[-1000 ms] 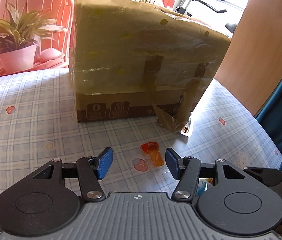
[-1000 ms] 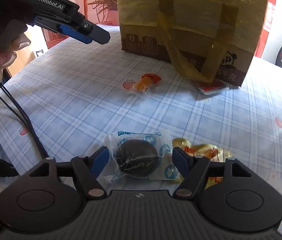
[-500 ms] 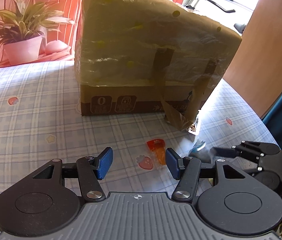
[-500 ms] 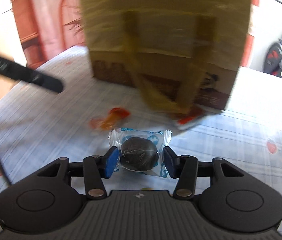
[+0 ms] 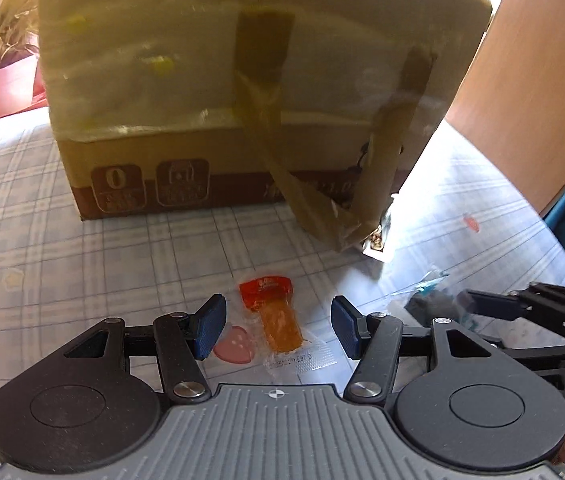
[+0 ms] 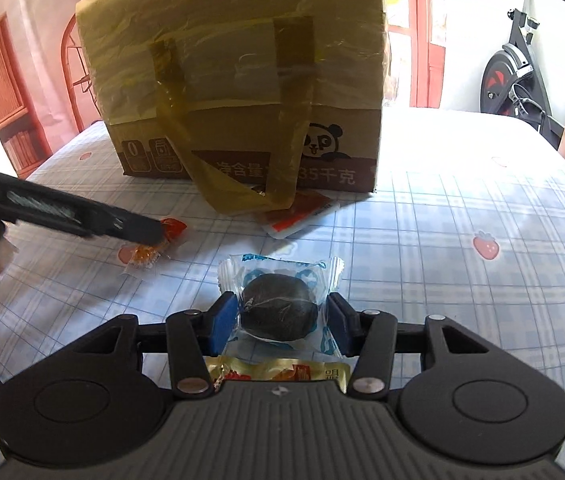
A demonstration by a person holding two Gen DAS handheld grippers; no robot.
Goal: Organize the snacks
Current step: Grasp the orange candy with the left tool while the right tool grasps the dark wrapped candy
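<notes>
Right claw (image 6: 282, 322) is clenched on the dark snack (image 6: 278, 312), low centre of its view, above the worktop (image 6: 462, 300). Left claw (image 5: 278, 330) stands released astride the orange snack (image 5: 278, 320), lower centre. Both pads are best lowered evenly before closure, clear of the box (image 5: 242, 80).

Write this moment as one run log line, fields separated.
left gripper: open over orange snack | right gripper: shut on dark snack
</notes>
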